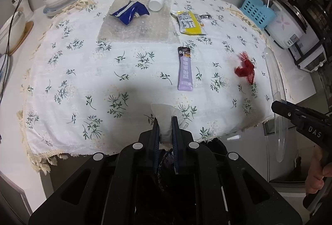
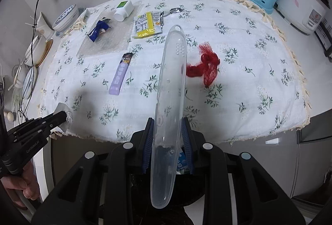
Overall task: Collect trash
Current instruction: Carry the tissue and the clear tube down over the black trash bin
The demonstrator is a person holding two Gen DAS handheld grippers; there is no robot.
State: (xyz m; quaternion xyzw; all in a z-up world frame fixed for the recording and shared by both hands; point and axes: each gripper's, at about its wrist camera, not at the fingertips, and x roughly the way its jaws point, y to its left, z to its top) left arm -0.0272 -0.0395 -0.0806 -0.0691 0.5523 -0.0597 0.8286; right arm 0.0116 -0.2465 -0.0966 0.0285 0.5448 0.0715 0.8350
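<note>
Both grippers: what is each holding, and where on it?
Left gripper pinches a crumpled white tissue by its near end. Right gripper clamps a clear plastic case across its lower middle.

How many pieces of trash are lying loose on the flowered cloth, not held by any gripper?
6: blue wrapper and white bottle on the clear sheet, yellow packet, small silver scrap beside it, purple sachet, red net. Others may be hidden.

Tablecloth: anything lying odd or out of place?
Yes. Litter is scattered over the tablecloth: a crumpled blue wrapper and a tipped white bottle on a clear sheet, a yellow packet, a purple sachet and a wad of red mesh.
</note>
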